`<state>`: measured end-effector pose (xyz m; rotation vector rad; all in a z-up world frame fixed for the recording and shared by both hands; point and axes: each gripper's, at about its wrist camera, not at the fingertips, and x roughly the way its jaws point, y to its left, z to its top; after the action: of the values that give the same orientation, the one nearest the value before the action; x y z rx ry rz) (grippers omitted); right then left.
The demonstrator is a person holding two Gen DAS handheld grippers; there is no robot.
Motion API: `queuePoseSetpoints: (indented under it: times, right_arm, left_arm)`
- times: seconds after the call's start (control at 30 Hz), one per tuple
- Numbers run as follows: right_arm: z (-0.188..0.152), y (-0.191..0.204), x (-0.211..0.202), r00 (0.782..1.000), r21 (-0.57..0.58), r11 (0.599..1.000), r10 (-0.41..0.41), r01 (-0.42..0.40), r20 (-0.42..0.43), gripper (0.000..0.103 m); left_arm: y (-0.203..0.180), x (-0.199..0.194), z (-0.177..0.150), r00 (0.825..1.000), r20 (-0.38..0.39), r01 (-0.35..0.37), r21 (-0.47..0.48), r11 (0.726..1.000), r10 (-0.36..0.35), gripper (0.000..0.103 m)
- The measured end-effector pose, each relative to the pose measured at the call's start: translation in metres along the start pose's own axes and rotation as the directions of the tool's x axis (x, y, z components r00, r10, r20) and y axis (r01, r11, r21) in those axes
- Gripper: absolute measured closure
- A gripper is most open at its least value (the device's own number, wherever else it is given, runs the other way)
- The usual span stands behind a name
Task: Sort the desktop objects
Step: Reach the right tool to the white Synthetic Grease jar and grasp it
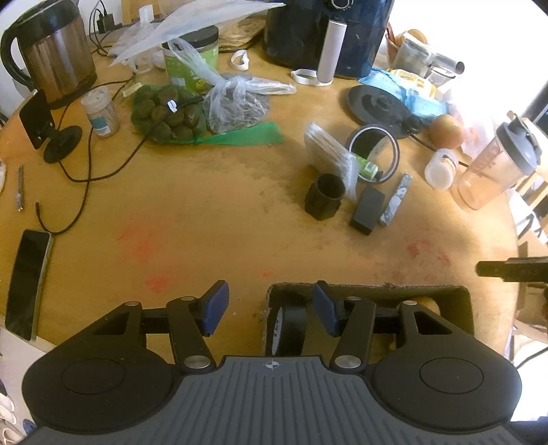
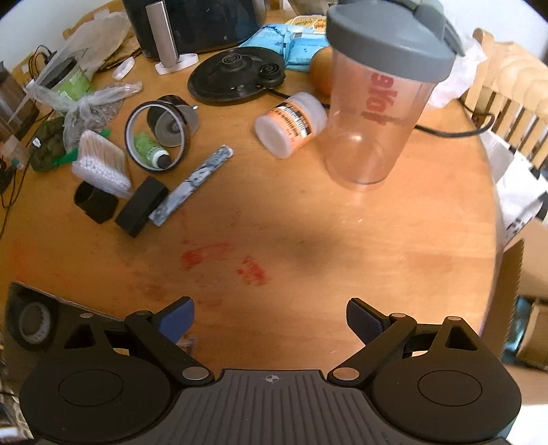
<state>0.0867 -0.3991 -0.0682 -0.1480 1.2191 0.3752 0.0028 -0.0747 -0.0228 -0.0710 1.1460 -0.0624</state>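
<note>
My left gripper [image 1: 270,308] is open and points down over the near table edge, its pads astride the left wall of a cardboard box [image 1: 376,289]. A black tape roll [image 1: 291,325] lies inside the box, just by the right pad; nothing is gripped. The right gripper [image 2: 270,321] is open wide over bare wood, empty. Loose items lie ahead: a black cylinder [image 2: 94,202], a black block [image 2: 140,205], a grey marbled bar [image 2: 191,185], a cotton swab pack [image 2: 102,164], a tape ring [image 2: 157,137], a white pill bottle [image 2: 291,123] on its side and a clear shaker bottle [image 2: 376,102].
A phone [image 1: 27,284] lies at the table's left edge near a black cable [image 1: 85,171]. A steel kettle [image 1: 51,51], bags of food [image 1: 171,116] and a dark appliance [image 1: 325,30] crowd the back. A kettle base [image 2: 236,75] and a round fruit [image 1: 445,131] sit back right.
</note>
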Motion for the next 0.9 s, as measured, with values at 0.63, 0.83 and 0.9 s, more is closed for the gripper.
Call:
queuePoseSetpoints:
  times: [0.63,0.83,0.9]
  right_arm:
    - [0.033,0.050,0.016,0.976,-0.484,0.863,-0.042,0.144,0.216,0.007]
    - [0.040,0.074,0.033,0.955,-0.611,0.751,-0.085,0.249,0.285,0.008]
    - [0.044,0.080,0.041,0.950,-0.636,0.720,-0.105,0.276,0.293,0.008]
  left_arm:
    - [0.007,-0.009,-0.006,0.997,0.033,-0.075,-0.050,0.996,0.077,0.024]
    - [0.016,-0.012,-0.013,0.996,0.016,-0.091,-0.100,0.991,0.093,0.024]
    - [0.019,-0.013,-0.016,0.995,0.013,-0.096,-0.116,0.989,0.099,0.024]
